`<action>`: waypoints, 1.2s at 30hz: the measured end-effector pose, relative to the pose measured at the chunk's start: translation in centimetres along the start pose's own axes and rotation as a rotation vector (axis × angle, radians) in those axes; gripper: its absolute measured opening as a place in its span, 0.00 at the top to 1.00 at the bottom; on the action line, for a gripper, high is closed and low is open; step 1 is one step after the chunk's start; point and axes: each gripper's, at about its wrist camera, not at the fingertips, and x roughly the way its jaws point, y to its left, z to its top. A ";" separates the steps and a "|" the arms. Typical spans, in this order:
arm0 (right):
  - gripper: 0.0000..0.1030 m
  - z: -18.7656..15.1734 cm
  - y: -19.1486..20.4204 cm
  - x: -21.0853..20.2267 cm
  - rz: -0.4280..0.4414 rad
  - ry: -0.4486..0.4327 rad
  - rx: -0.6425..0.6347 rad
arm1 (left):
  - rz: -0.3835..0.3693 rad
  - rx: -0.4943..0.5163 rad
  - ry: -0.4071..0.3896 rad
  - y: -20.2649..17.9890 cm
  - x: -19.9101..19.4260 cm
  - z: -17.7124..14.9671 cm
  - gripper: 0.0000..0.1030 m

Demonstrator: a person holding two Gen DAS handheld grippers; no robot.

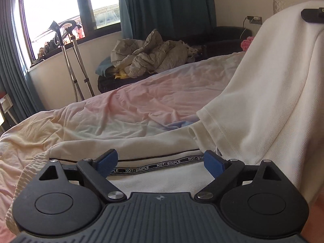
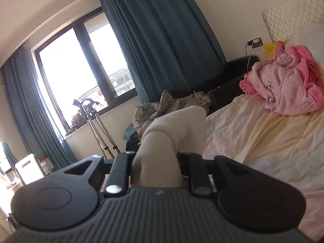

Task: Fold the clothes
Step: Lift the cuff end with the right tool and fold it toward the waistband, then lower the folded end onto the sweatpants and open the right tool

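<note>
A cream ribbed garment (image 1: 162,180) lies on the bed, with a black band (image 1: 154,165) printed NOT-SIMPLE across it. My left gripper (image 1: 160,162) hovers low over that band, open, its blue pads (image 1: 107,160) wide apart and clear of the cloth. On the right, part of the same garment (image 1: 273,101) hangs lifted like a curtain from my right gripper (image 1: 311,16) at the top edge. In the right wrist view, my right gripper (image 2: 156,162) is shut on a bunched fold of the cream fabric (image 2: 174,129), which hides its pads.
The bed's pastel sheet (image 1: 121,111) is rumpled. A pink robe (image 2: 283,85) lies near the quilted headboard (image 2: 291,20). A grey quilted jacket (image 1: 149,54) is heaped on a dark bench beyond the bed. A steamer stand (image 1: 68,60) stands under the window with teal curtains (image 2: 162,40).
</note>
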 end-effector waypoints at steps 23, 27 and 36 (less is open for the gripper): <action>0.77 -12.7 20.3 6.4 -0.120 -0.024 -0.508 | 0.235 -0.359 -0.251 22.6 -11.9 -4.0 0.00; 0.78 -17.6 26.5 8.5 -0.045 -0.004 -0.603 | 0.352 -0.427 -0.324 25.3 -14.8 -5.0 0.00; 0.77 -31.2 35.8 10.2 0.104 0.169 -0.848 | 0.344 -0.523 -0.398 26.9 -15.7 -5.3 0.00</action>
